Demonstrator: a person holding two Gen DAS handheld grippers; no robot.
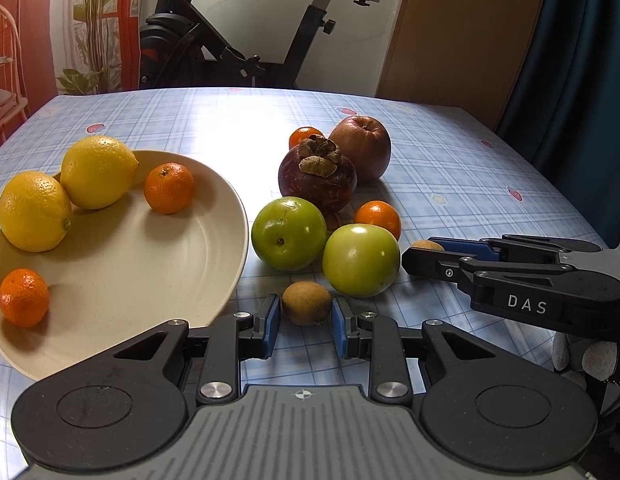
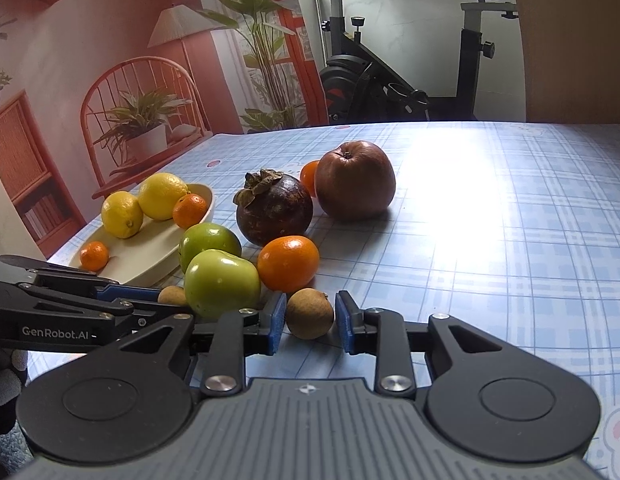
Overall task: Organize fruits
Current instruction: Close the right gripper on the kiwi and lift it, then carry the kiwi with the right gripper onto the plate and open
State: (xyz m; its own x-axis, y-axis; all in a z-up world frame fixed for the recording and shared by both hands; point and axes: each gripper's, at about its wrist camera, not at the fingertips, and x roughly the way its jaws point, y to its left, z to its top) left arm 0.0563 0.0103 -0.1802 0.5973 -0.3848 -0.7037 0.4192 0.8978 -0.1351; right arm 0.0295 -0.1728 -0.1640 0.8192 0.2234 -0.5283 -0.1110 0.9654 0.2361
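Observation:
My left gripper (image 1: pixel 306 309) is shut on a small brown longan (image 1: pixel 307 303) that rests on the table by the rim of the beige plate (image 1: pixel 150 264). My right gripper (image 2: pixel 310 312) is shut on a second longan (image 2: pixel 310 314), also on the table, in front of a mandarin (image 2: pixel 288 264). Two lemons (image 1: pixel 98 172) and two mandarins (image 1: pixel 169 188) lie on the plate. Two green fruits (image 1: pixel 360 260), a mangosteen (image 1: pixel 317 178), a red apple (image 1: pixel 360 148) and a far mandarin (image 1: pixel 304 136) cluster right of the plate. The right gripper (image 1: pixel 424 250) shows in the left wrist view too.
The table wears a blue checked cloth (image 2: pixel 490 240), broad and bare on its right half. An exercise bike (image 1: pixel 238 52) stands beyond the far edge. A gloved hand (image 1: pixel 590 360) holds the right gripper at the lower right.

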